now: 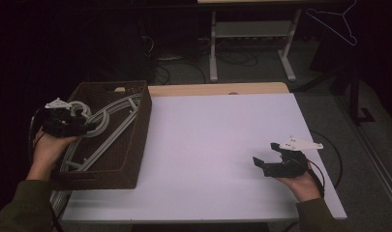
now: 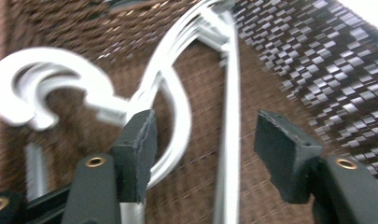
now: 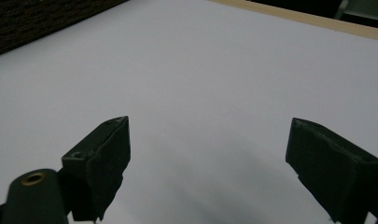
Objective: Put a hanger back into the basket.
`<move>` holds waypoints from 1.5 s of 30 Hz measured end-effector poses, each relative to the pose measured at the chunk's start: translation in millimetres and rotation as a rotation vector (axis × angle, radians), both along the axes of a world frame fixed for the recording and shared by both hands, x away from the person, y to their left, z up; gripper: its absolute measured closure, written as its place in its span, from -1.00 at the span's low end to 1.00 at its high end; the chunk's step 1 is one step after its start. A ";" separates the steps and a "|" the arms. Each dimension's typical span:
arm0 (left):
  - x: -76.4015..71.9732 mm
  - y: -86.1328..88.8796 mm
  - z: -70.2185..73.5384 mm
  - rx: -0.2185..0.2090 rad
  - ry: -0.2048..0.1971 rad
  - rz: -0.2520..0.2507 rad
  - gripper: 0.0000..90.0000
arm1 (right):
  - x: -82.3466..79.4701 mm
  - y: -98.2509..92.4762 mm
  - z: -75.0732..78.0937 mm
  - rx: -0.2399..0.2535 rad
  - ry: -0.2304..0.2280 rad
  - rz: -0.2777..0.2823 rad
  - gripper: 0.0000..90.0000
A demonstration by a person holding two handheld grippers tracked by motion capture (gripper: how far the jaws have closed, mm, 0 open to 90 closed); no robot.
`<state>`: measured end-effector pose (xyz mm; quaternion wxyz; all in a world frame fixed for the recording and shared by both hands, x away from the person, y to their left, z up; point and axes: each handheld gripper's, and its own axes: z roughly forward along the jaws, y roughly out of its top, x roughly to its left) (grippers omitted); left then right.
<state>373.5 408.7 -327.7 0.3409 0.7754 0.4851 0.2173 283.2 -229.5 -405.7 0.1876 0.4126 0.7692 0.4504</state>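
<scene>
A table seen from above, in a dim room. At the far left, a person's left hand holds the left gripper (image 1: 89,126) over a dark brown woven basket (image 1: 135,145) that sits on the left end of the table (image 1: 218,145), its near corner hanging just past the table's edge. Inside the basket lie several grey-white plastic hangers (image 1: 104,128) stacked together, their long arms running on a slant from the near left corner up toward the far right wall, their curved hooks bunched at the left side near the gripper. In the left gripper view the jaws stand apart and released — the hangers (image 2: 177,93) lie on the basket's woven floor (image 2: 289,60) beyond them, a curved arm passing next to the left pad (image 2: 142,144) and a straight bar running through the gap; the picture is blurred, so whether that pad touches the arm is unclear. The middle of the table is a bare white top with a pale wooden strip along its far edge. At the right, near the front edge, the person's right hand holds the right gripper (image 1: 261,164) low over the white top, pointing left — in the right gripper view (image 3: 207,158) its jaws are spread wide with nothing between them.
</scene>
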 end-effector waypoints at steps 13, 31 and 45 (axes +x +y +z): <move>-10.2 -47.9 19.1 -0.177 -0.099 -0.160 -0.50 | -0.4 1.2 15.7 0.066 -0.058 0.010 -0.79; -37.0 -135.6 23.0 -0.326 -0.227 -0.383 -0.73 | 7.4 14.3 44.9 0.152 -0.123 0.062 -0.96; -46.1 -161.6 8.0 -0.408 -0.269 -0.446 -0.92 | 17.4 26.1 67.7 0.199 -0.182 0.102 -1.00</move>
